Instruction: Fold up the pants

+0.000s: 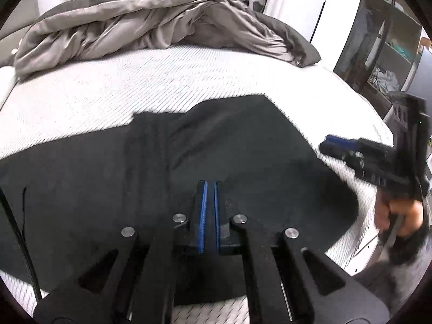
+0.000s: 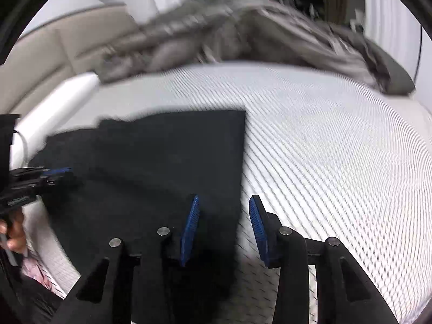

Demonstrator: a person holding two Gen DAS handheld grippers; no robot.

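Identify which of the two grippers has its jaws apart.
The right gripper: its blue pads stand apart over the edge of the black pants, gripping nothing. The left gripper has its pads together, empty.

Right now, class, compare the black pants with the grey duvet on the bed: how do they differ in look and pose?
The black pants lie spread flat with straight edges; the grey duvet is bunched into a rumpled heap. The pants are near-black and matte; the duvet is pale grey with a slight sheen. The pants lie at the near end, by both cameras; the duvet sits at the far end. Both rest on the white mattress.
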